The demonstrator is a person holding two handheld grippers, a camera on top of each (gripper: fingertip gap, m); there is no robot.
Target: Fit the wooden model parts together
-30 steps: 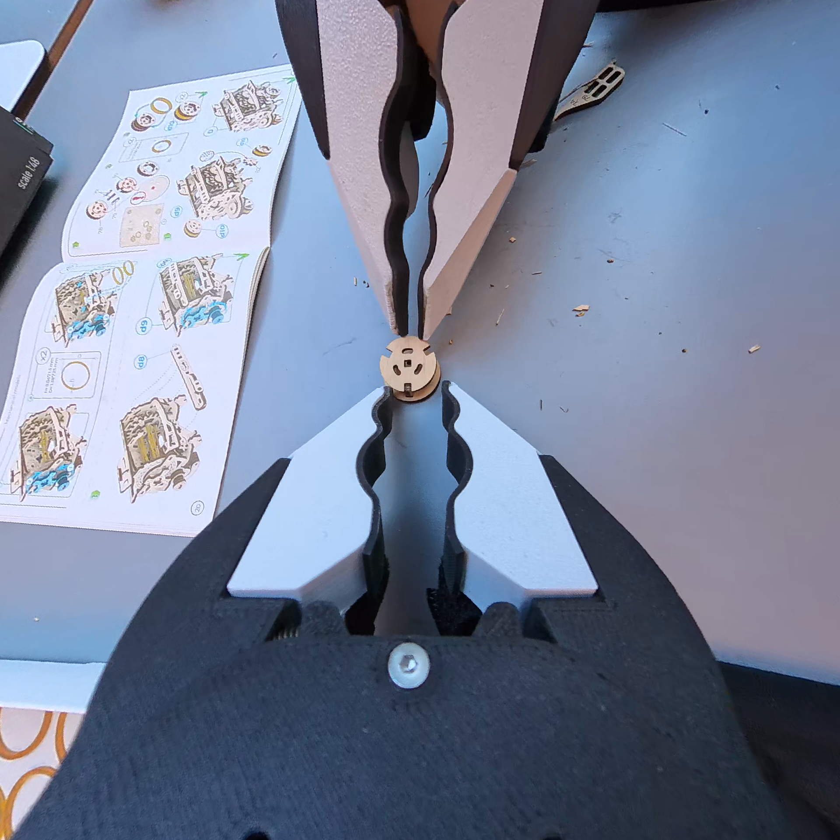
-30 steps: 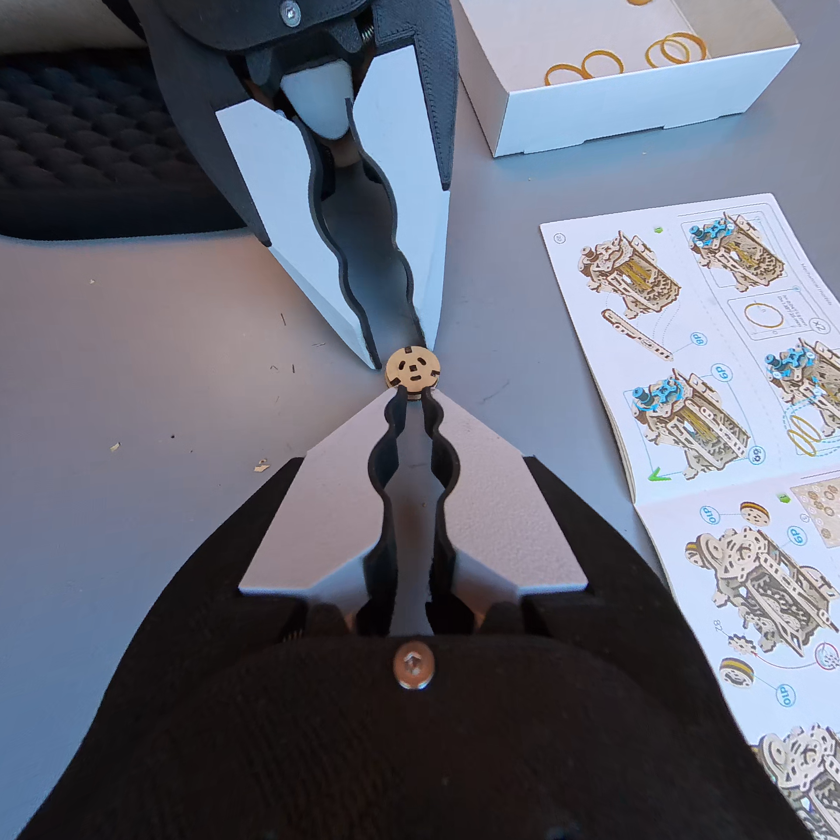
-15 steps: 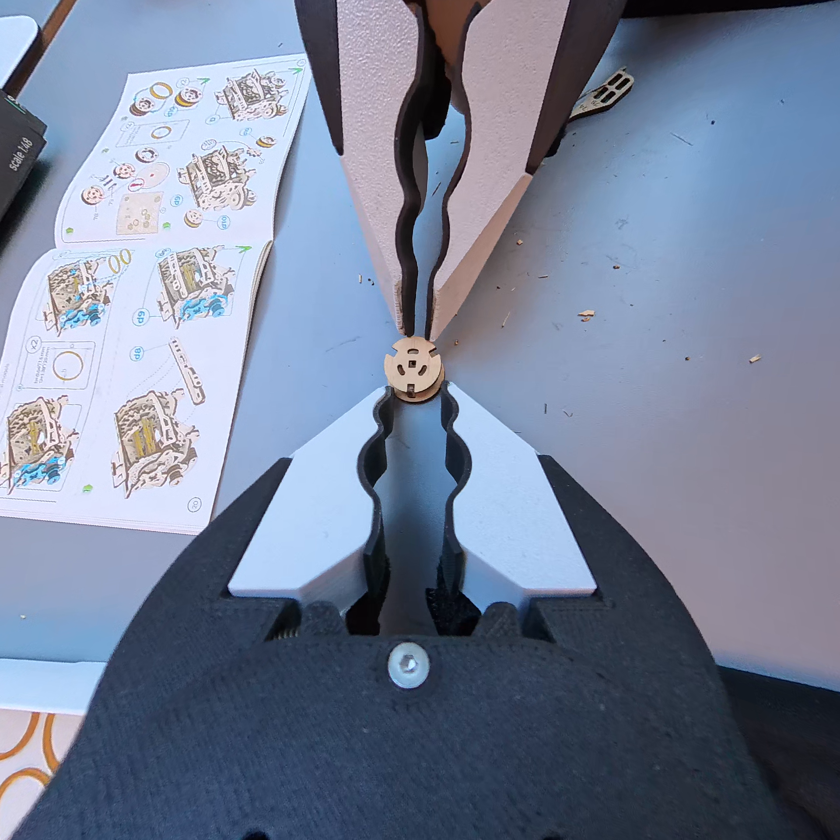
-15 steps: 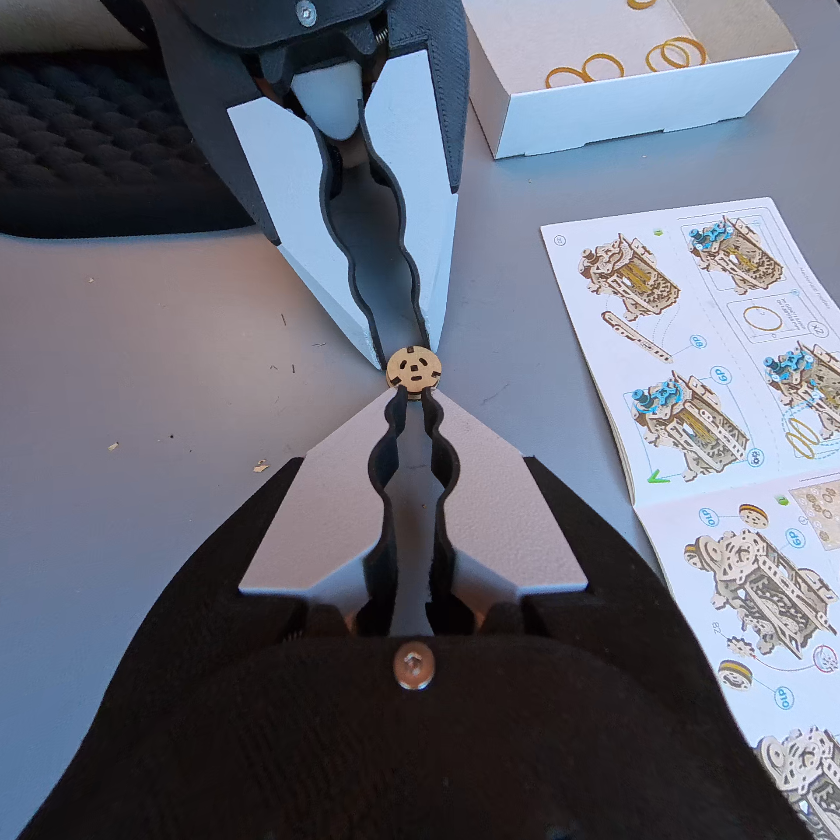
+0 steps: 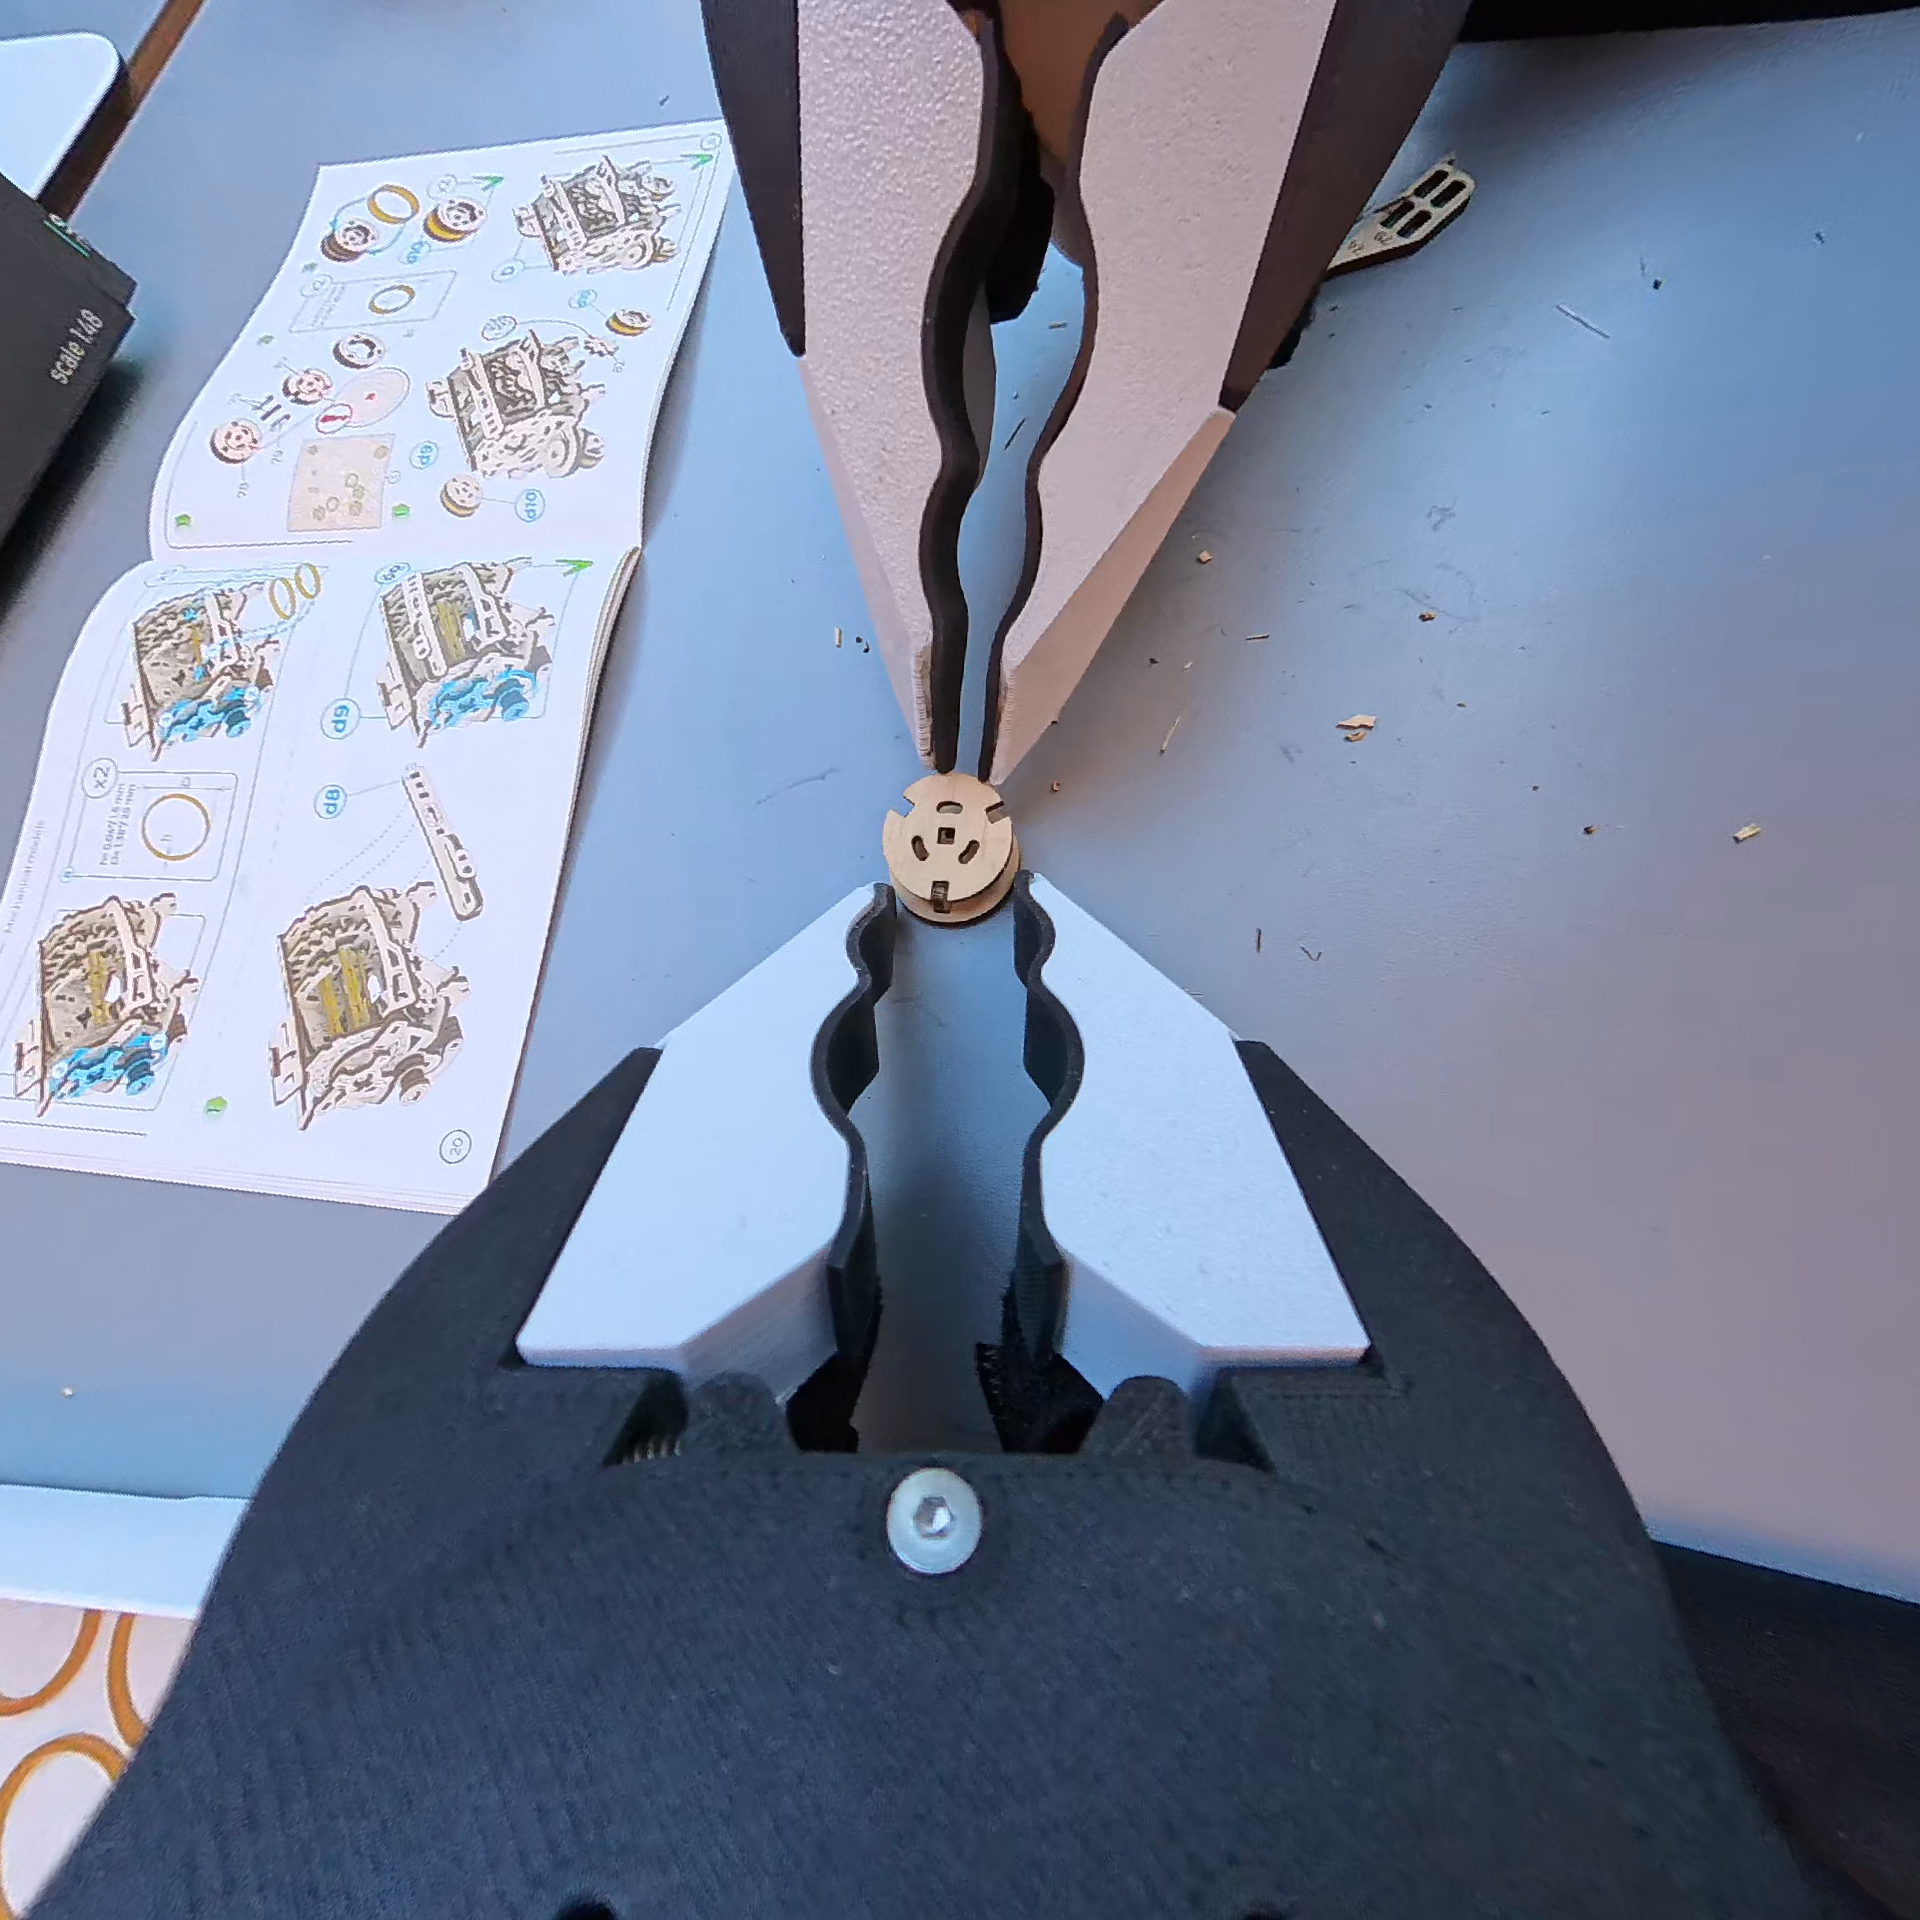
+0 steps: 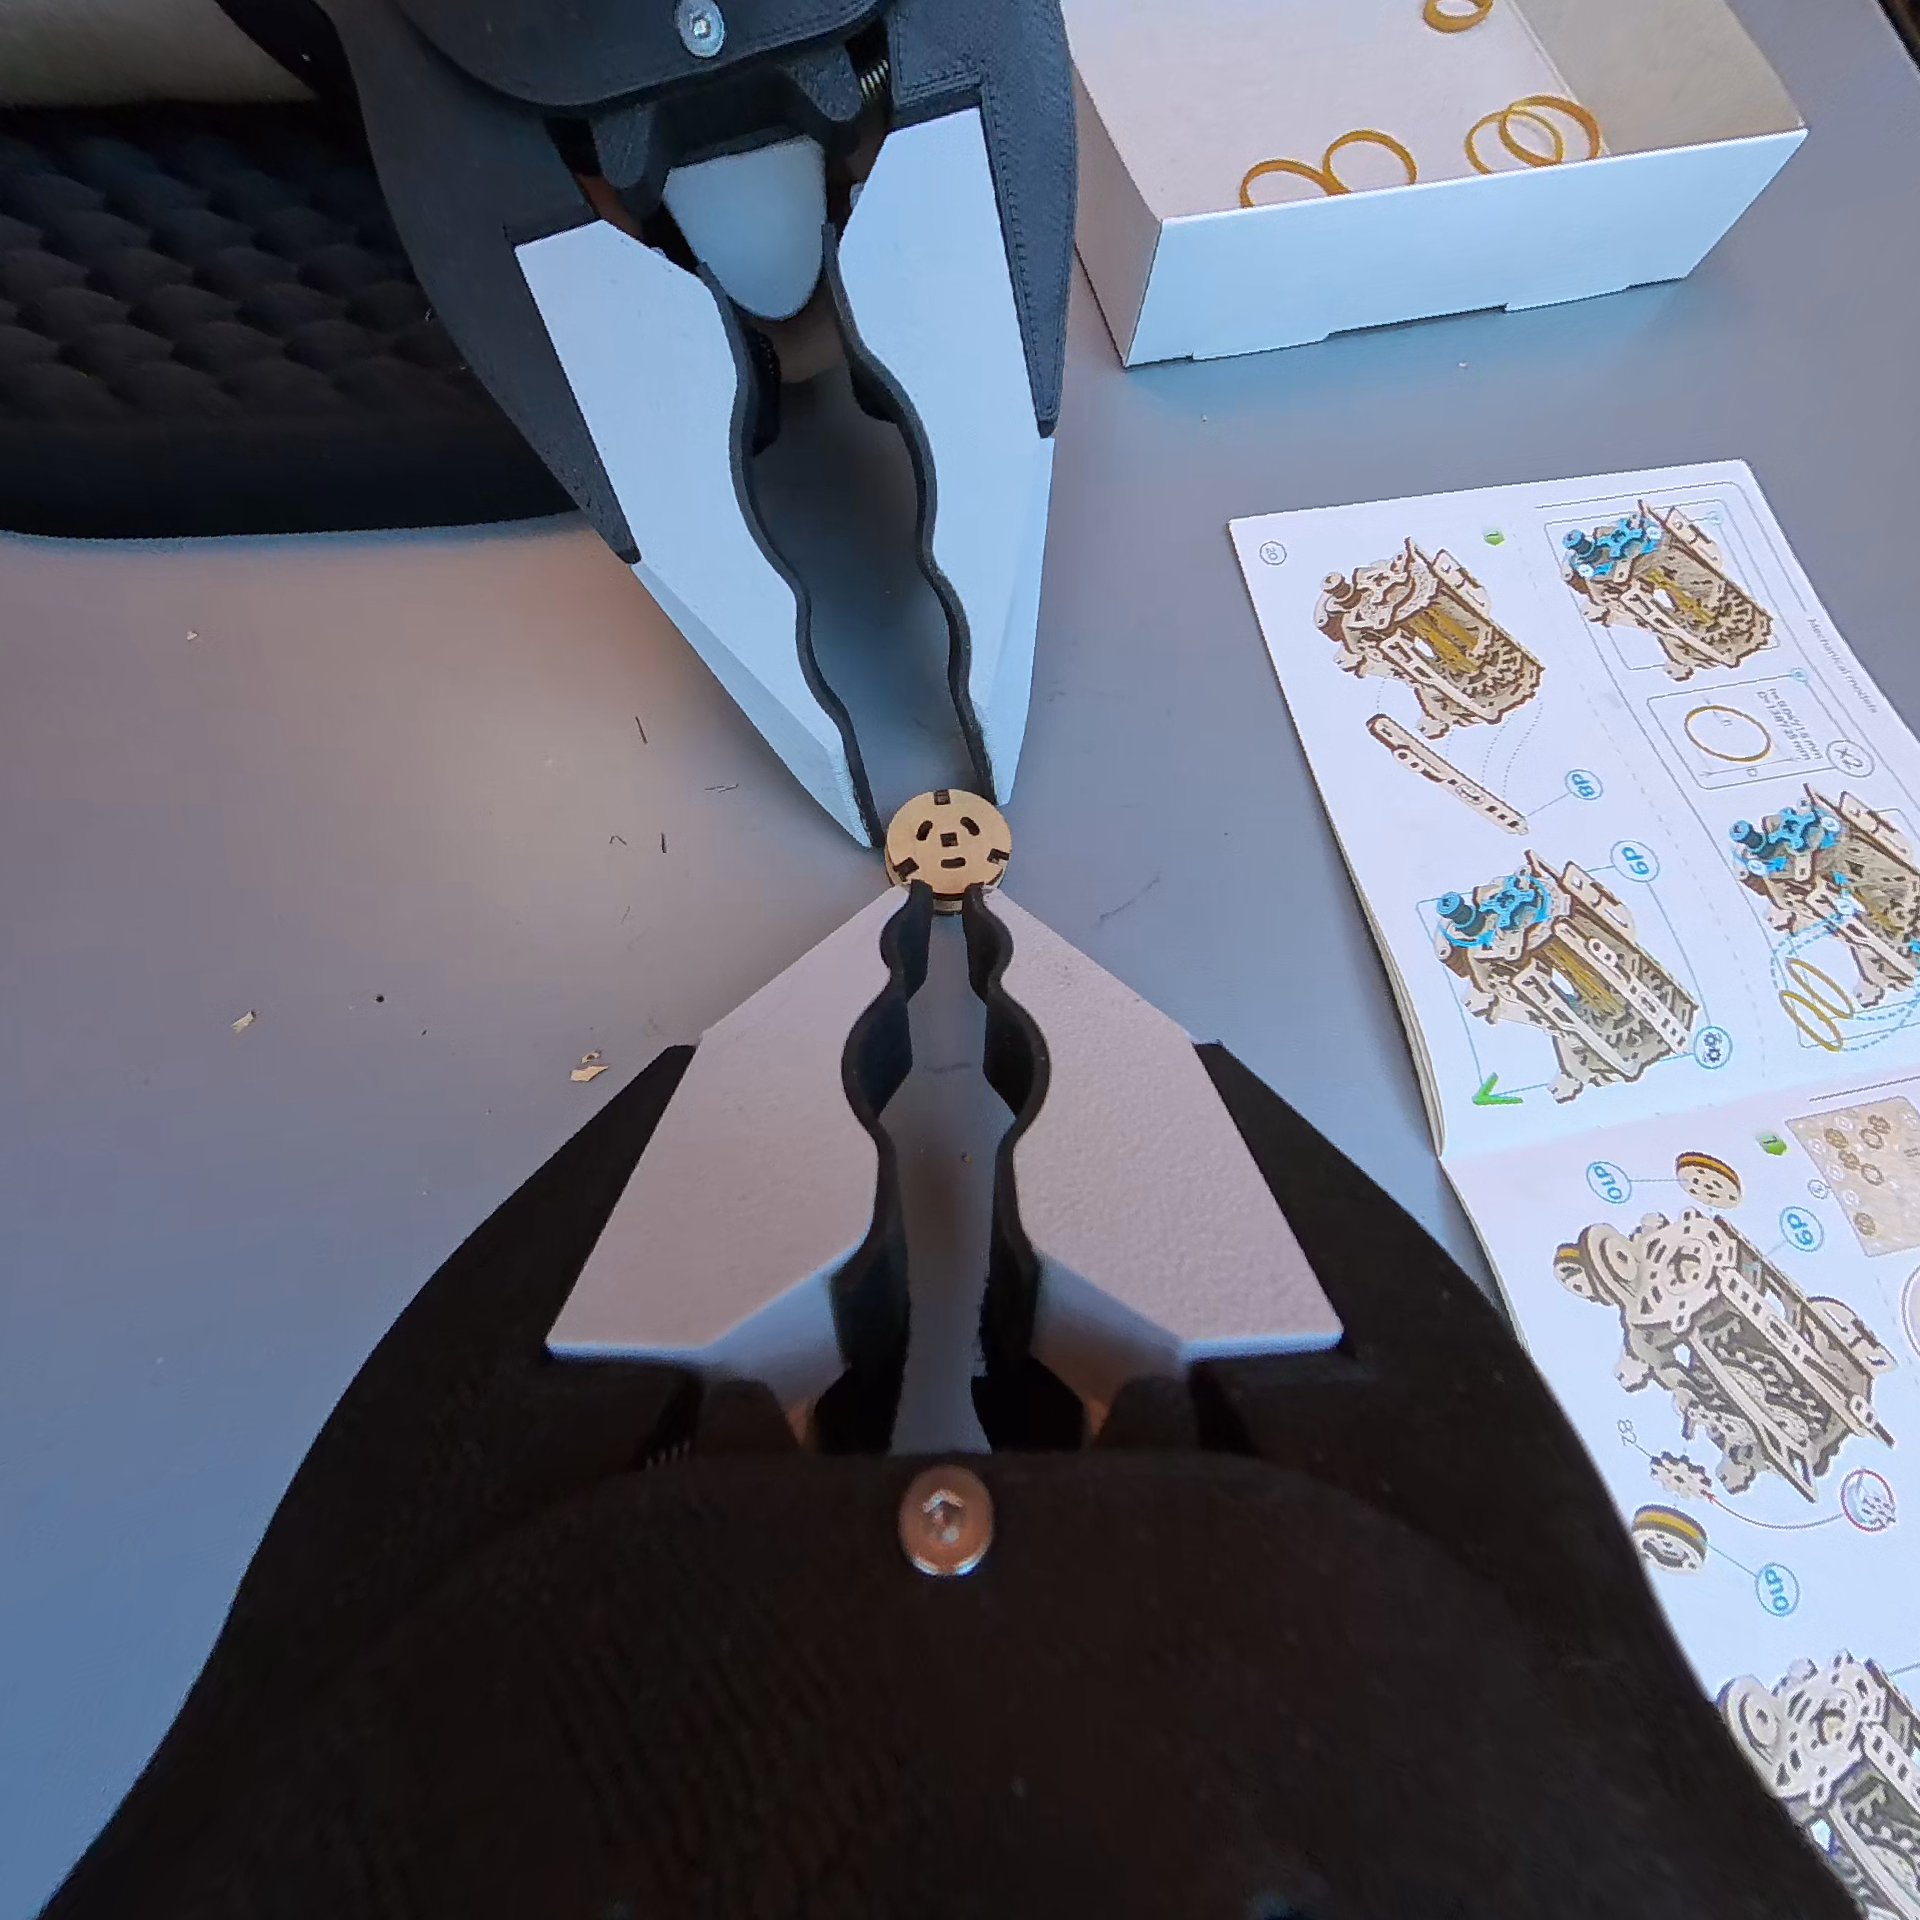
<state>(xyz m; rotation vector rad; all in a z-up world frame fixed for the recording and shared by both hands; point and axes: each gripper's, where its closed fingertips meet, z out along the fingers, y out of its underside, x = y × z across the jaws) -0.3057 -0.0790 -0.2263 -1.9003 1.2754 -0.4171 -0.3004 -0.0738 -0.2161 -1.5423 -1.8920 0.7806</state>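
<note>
- We see a small round wooden disc stack (image 5: 949, 847), pale, slotted, notched at the rim, above the grey worktop (image 5: 1558, 935).
- Our left hand-held gripper (image 5: 951, 896) and right hand-held gripper (image 6: 943, 902) each pinch it from opposite sides, fingers nearly closed.

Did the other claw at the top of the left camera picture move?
Yes, a little. The right claw has drifted rightward, away from the instruction booklet; its tips are still at the wooden disc.
</note>
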